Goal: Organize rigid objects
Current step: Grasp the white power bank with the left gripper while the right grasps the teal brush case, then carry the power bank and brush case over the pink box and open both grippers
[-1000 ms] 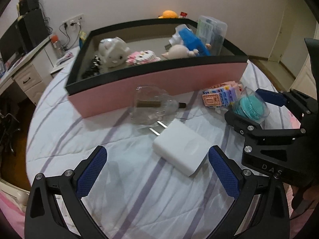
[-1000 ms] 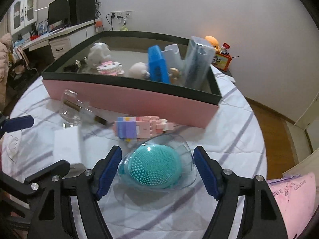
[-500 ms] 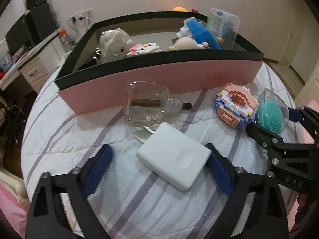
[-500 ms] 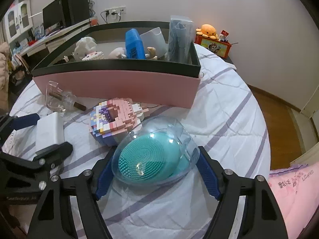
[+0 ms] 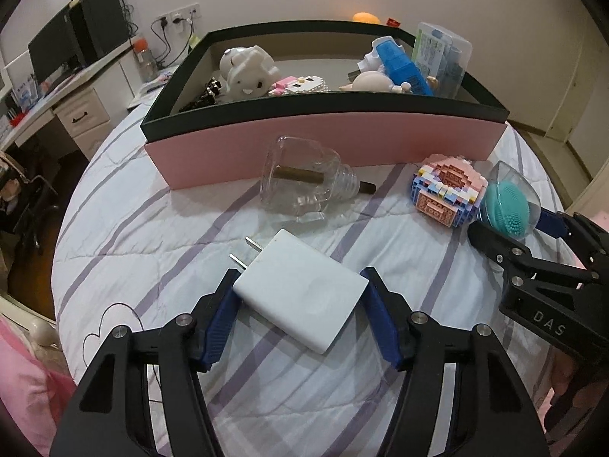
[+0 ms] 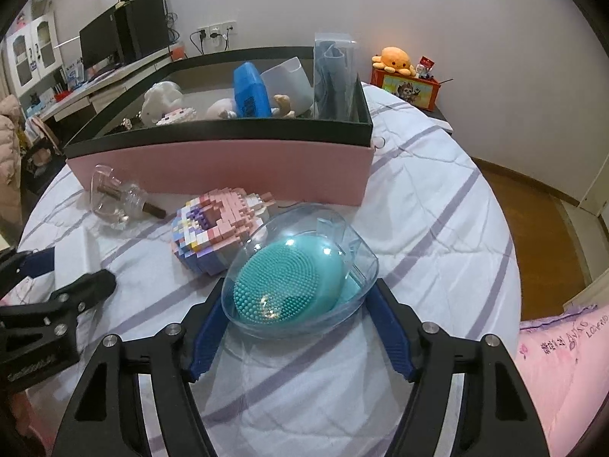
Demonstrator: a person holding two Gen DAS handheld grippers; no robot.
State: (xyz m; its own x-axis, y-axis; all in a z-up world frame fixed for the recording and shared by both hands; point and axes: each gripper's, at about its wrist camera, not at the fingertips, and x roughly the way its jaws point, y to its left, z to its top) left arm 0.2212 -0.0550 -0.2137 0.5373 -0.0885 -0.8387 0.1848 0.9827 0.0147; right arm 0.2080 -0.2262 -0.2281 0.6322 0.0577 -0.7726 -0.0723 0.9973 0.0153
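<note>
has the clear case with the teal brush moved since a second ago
Yes. The clear brush case has tipped up toward the building-block toy, now leaning on it, between the right gripper pads.

On the bed (image 5: 160, 228), the box (image 5: 323, 141) stands farthest back. Before it lie the bottle (image 5: 304, 181), then the block toy (image 5: 447, 190) to its right, then the brush case (image 6: 300, 278). The charger (image 5: 300, 293) lies nearest, before the bottle.
</note>
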